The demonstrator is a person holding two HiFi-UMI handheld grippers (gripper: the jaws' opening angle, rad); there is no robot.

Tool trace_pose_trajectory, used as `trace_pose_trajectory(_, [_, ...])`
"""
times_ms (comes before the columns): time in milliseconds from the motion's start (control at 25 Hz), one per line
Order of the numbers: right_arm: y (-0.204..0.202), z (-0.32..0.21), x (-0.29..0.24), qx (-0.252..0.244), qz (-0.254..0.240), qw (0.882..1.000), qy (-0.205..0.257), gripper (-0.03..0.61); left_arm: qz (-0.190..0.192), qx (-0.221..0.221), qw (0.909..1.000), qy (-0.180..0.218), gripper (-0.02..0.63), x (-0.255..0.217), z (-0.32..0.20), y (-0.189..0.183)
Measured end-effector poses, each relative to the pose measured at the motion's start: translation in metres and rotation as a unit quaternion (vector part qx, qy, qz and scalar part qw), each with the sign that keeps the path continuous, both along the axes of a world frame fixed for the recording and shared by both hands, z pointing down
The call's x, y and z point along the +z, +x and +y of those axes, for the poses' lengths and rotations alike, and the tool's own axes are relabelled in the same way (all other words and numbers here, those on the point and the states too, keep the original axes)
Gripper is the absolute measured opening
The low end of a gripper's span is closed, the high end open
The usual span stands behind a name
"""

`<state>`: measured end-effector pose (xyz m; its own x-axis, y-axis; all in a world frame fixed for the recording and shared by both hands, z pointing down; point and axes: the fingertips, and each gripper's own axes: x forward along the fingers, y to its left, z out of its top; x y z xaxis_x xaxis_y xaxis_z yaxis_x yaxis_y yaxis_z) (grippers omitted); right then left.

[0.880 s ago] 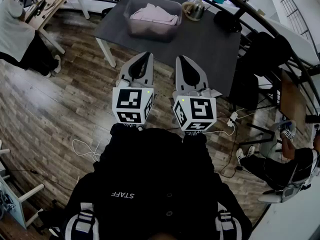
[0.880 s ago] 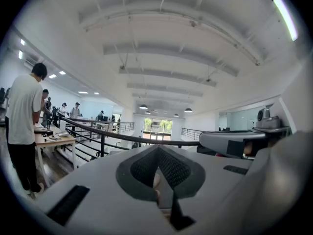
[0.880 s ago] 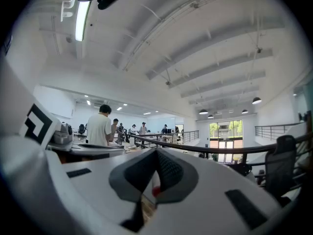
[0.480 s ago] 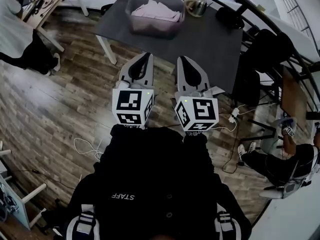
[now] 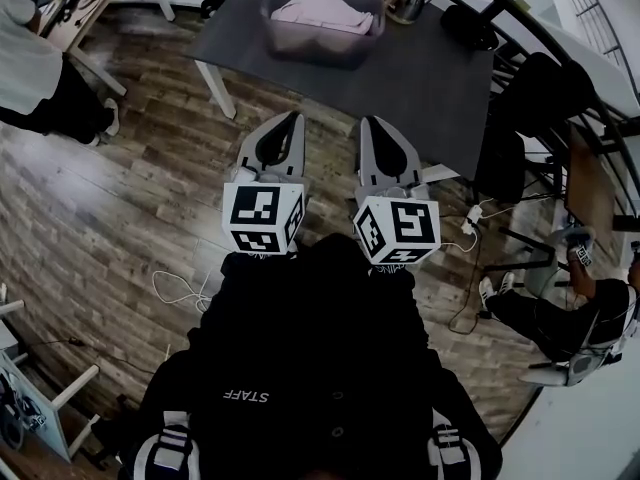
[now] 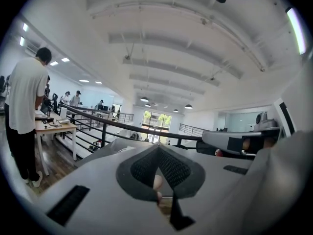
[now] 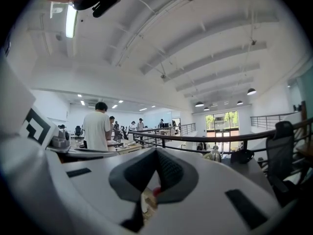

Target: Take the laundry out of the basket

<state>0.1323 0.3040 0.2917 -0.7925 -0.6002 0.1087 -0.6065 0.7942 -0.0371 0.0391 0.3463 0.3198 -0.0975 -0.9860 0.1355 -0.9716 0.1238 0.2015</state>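
A clear plastic basket [image 5: 322, 16] with pale pink and white laundry [image 5: 325, 8] stands on a dark grey table [image 5: 400, 78] at the top of the head view. My left gripper [image 5: 294, 117] and right gripper [image 5: 369, 121] hang side by side over the wooden floor, short of the table's near edge and well apart from the basket. Both are shut with nothing between the jaws. The left gripper [image 6: 157, 146] and the right gripper [image 7: 156, 151] point nearly level; the basket does not show in either gripper view.
A kettle [image 5: 405, 0] and a black item [image 5: 470, 28] sit on the table right of the basket. A black chair [image 5: 520, 118] and a seated person [image 5: 570, 318] are at right. Another person [image 5: 35, 73] stands by a desk at left. Cables [image 5: 175, 290] lie on the floor.
The table and basket have slid toward the top edge of the head view. Both grippers sit slightly lower in the picture, still shut and side by side.
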Motion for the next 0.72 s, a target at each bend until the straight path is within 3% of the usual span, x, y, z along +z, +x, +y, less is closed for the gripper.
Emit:
trace_pose_trajectory(400, [-0.018,-0.024,0.018,-0.003,0.004,1.000,-0.014,0.011,0.015,-0.004,0.9998,-0.011,0.000,0.023,-0.022,-0.021])
trace_pose_trajectory(720, [-0.047,-0.113,0.030,-0.020,-0.016,0.999,-0.021,0.011,-0.002,-0.025,0.9995,-0.019,0.000,0.031,-0.099,-0.052])
